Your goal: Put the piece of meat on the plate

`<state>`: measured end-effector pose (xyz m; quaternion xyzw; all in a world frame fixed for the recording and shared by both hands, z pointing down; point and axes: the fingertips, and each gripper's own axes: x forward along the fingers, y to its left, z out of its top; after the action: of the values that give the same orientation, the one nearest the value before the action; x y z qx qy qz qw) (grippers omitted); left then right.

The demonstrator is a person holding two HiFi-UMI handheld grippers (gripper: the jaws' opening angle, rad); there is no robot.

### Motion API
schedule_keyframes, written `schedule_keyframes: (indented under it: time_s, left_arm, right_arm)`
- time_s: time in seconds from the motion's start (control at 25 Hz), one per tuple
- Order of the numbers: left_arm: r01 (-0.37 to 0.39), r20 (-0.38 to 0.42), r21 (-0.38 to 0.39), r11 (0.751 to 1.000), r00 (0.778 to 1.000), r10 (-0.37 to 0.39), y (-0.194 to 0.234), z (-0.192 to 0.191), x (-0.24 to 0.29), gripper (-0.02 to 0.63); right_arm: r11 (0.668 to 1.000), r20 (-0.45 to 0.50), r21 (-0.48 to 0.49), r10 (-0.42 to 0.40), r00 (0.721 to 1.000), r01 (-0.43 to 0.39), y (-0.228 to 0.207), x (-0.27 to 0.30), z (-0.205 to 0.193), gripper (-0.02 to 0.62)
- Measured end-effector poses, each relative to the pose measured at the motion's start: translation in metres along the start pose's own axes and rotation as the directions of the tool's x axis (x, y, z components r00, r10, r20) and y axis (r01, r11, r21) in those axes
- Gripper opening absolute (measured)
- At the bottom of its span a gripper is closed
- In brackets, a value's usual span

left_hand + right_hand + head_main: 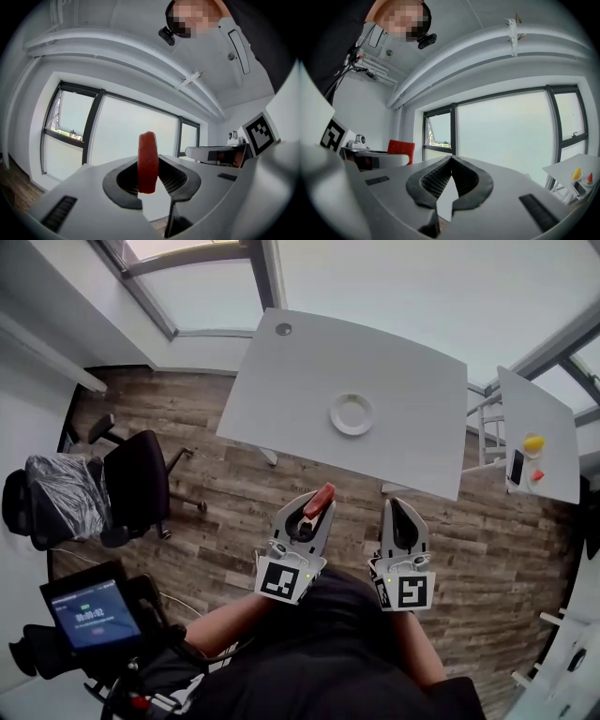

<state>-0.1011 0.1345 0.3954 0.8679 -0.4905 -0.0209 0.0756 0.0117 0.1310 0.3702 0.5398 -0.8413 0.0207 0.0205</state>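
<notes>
I've got the meat (148,161) pinched in the left claw (313,510). The red slab stands on edge between the two pads, which press on its flat sides, and its top pokes out past the tips. The jaws stand only as far apart as the slab is thick.

The right claw (397,506) is empty. In its own view the tips meet, with just a sliver of gap lower down between the ribbed pads.

From the head view I see both claws pointing level, side by side and apart, left one on the left. They hang over the wood floor (234,484) on the near side of the counter (300,371). So the meat is up in the air, just short of the counter's near edge.

The plate (352,413) is round and white and sits on the counter, right of its middle. It lies beyond the left claw and slightly to the right, well apart from the meat.

A black chair (136,474) stands on the floor to the left. Far right there is a small counter (553,418) with a yellow thing (533,442) on it, too small for me to name.

Both claw views look toward a wide window (506,136). In the right one the meat shows as a red patch off to the left.
</notes>
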Motion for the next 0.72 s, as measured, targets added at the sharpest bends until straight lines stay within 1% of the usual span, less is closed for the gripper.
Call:
schedule_keyframes:
  time_s: [0.12,0.28,0.4,0.56,0.72]
  left_arm:
    - [0.009,-0.011,-0.008,1.0,1.0,-0.009,0.017,0.001,0.013,0.097]
    - [0.017,-0.007,-0.019,1.0,1.0,-0.017,0.038,0.007,0.024,0.097]
    - [0.015,-0.028,-0.035,0.999,0.999,-0.016,0.051,0.003,0.033,0.097]
    - [0.01,-0.05,-0.029,1.0,0.999,-0.012,0.063,-0.003,0.068,0.097]
    - [0.011,-0.071,-0.029,1.0,0.997,-0.013,0.053,-0.008,0.112,0.097]
  right_arm:
    - [1.0,-0.003,0.001,-0.024,1.0,0.024,-0.001,0.023,0.001,0.005]
    - [1.0,-0.026,0.011,0.029,0.999,-0.028,0.016,0.058,-0.001,0.005]
    - [0.999,-0.032,0.005,0.038,0.999,-0.037,0.02,0.076,-0.002,0.005]
    - [1.0,-0.039,0.0,0.021,0.999,-0.021,-0.005,0.095,-0.004,0.005]
    - [1.0,-0.044,0.018,0.006,0.999,-0.005,-0.05,0.107,-0.006,0.006]
